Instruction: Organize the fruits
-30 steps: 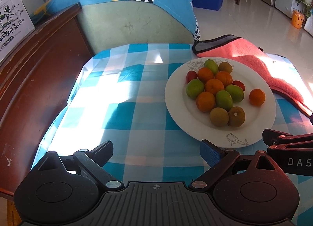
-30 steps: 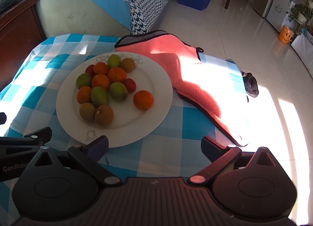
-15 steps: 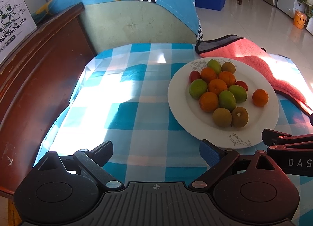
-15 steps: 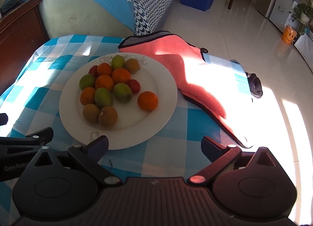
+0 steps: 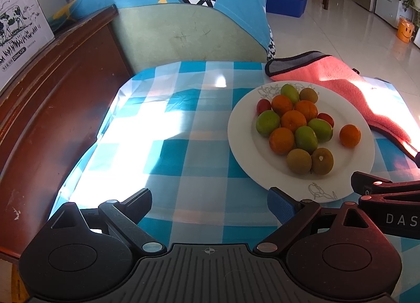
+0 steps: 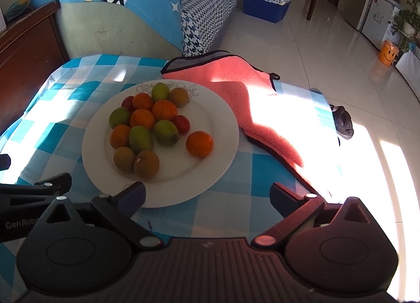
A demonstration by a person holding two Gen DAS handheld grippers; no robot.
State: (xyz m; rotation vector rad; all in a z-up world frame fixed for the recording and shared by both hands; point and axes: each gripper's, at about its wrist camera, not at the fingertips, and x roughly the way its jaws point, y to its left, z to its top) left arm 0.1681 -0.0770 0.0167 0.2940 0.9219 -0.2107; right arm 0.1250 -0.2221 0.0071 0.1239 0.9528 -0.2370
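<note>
Both jaws wide, nothing in them

My left gripper (image 5: pixel 210 199) and right gripper (image 6: pixel 207 194) hover near the white plate (image 6: pixel 223 124) of fruit (image 6: pixel 143 119) on the checkered tabletop (image 5: pixel 170 145); 1 orange (image 6: pixel 199 144) sits apart.

White plate (image 6: pixel 223 129) of fruit pile (image 6: pixel 147 129) on checked cloth (image 6: pixel 52 108); lone orange (image 6: pixel 199 144) apart; pink towel (image 6: pixel 236 93) beside; right gripper (image 6: pixel 207 194) spread wide, empty.
</note>
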